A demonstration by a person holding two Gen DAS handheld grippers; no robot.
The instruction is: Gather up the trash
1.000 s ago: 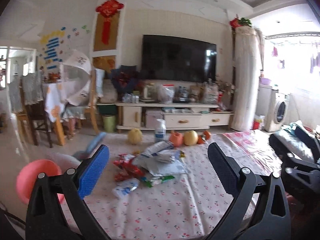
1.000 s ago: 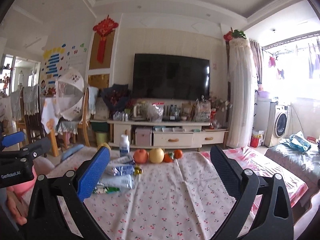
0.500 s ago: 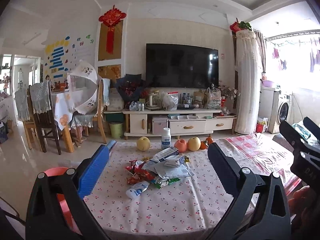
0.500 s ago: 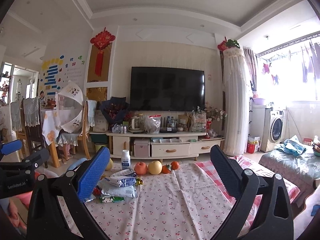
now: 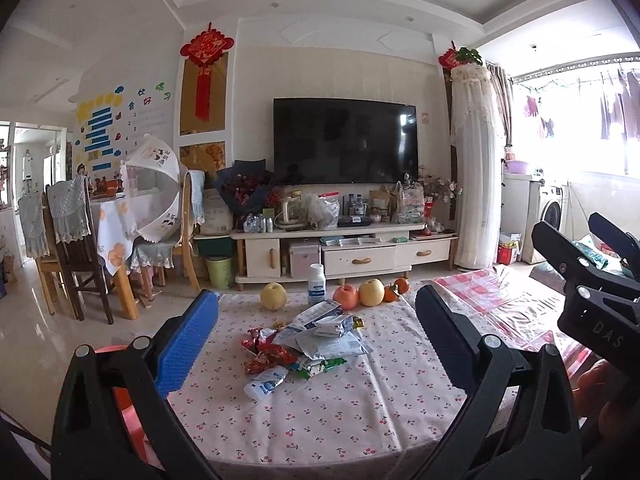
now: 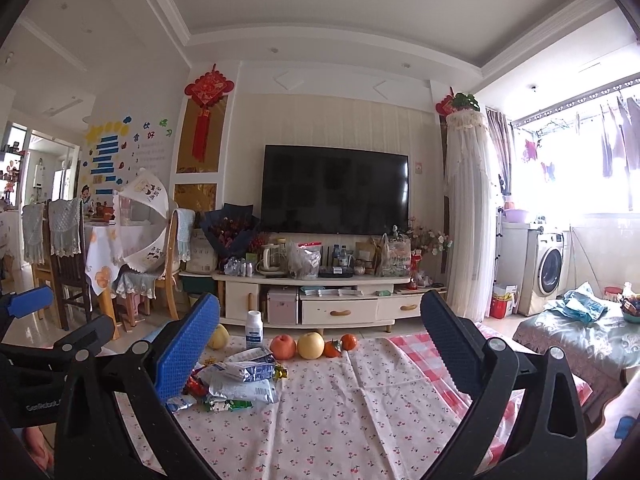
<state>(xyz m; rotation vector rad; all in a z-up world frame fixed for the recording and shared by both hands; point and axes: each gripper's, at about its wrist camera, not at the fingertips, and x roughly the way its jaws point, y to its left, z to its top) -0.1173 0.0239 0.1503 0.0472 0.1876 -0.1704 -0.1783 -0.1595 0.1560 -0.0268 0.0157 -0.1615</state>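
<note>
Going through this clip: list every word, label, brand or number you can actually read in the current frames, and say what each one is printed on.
"DAS": on the body of the right tongs, seen from the left wrist view.
"GenRobot": on the body of the left tongs, seen from the right wrist view; the text is cut off after that.
"食 好 习": paper cutouts on the wall, roughly legible.
Too small or blurred: the wrappers, white bottle, red knot ornament.

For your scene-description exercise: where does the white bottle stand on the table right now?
In the left wrist view the white bottle stands upright at the table's far edge, between the yellow pear and the red apple, just behind the wrappers.
</note>
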